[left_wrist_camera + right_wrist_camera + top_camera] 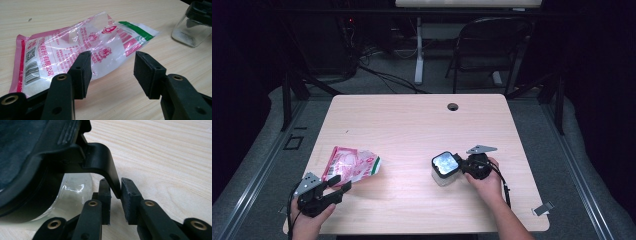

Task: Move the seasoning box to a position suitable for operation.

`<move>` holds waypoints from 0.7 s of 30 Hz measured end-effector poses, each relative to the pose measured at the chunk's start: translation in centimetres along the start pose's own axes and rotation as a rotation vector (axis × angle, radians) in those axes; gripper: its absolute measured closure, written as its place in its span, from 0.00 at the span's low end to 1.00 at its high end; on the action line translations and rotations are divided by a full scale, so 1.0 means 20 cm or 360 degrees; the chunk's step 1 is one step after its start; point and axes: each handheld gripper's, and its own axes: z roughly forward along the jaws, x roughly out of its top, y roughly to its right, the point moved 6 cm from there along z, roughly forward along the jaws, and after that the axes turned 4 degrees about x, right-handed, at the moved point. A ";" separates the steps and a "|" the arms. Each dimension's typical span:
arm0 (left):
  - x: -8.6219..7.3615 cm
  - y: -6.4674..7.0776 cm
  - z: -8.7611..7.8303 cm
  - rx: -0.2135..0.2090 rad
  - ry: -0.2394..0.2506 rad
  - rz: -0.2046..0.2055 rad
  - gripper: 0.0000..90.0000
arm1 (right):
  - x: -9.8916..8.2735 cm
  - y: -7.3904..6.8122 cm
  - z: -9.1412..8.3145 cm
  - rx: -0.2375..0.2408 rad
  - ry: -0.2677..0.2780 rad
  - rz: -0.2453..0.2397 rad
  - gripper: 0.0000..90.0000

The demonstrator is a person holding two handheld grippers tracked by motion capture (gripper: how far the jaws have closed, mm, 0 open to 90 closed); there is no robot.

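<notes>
On my pale wooden bench [412,120] I count one crinkled pink-and-clear plastic pouch [349,165] near the left edge and one clear square jar with a black lid [445,169] right of centre, a little white powder at its bottom. My left gripper [339,184] has its fingers [82,72] spread open beside the pouch. My right gripper [116,195] pinches the black lid latch [106,167].

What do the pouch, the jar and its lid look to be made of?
Pouch: thin glossy plastic film, judging by its creases, glare and see-through patches between the red and green print. Jar: clear and hard, glass or rigid plastic; the look leaves that open. Lid: matte black moulded plastic, it seems, with a latch tab pinched in the right gripper.
</notes>
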 end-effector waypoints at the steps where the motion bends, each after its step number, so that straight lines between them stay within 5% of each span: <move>1: 0.00 0.00 0.00 0.0007 0.0001 0.0003 0.53 | 0.00 0.00 0.00 -0.0005 -0.0003 0.0005 0.89; 10: 0.01 -0.01 0.01 0.0037 -0.0007 0.0002 0.53 | 0.00 -0.01 -0.01 -0.0011 -0.0006 -0.0020 0.90; 21: 0.04 0.08 0.04 0.0006 0.0021 0.0125 0.54 | -0.02 -0.09 -0.04 -0.0019 -0.0019 -0.0093 0.90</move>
